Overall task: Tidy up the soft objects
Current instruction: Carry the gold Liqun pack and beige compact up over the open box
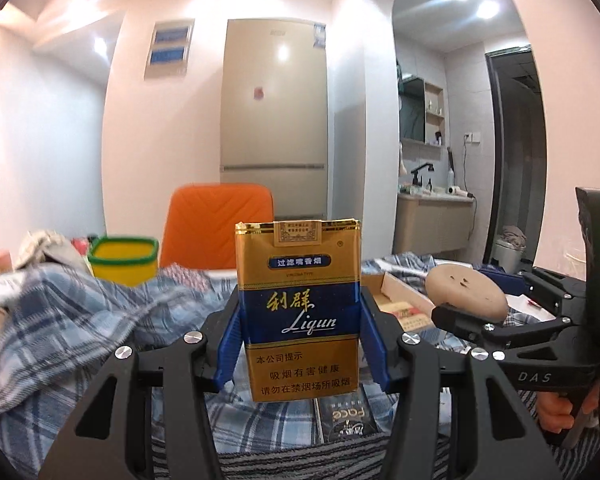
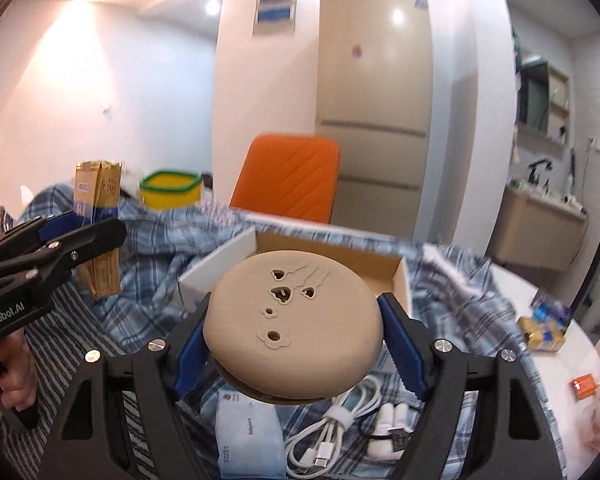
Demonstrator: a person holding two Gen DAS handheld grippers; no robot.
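A gold and blue cigarette pack [image 1: 298, 312] stands upright between the blue pads of my left gripper [image 1: 300, 300], which is shut on its sides. From the right wrist view the same pack [image 2: 100, 184] and left gripper [image 2: 96, 228] appear at the left. My right gripper [image 2: 294, 320] is shut on a tan round disc-shaped case [image 2: 292, 308] with small cut-outs on top, held above an open cardboard box [image 2: 380, 264]. In the left wrist view that case [image 1: 466, 294] and right gripper [image 1: 484, 296] sit at the right. A blue plaid cloth [image 1: 80, 312] lies underneath.
A yellow tub with a green rim [image 2: 172, 190] and an orange chair [image 2: 292, 176] stand behind the cloth. A white cable [image 2: 340, 420], a pale blue packet [image 2: 246, 432] and a dark pack [image 1: 346, 416] lie on the plaid. Small packets [image 2: 542, 332] lie at the right.
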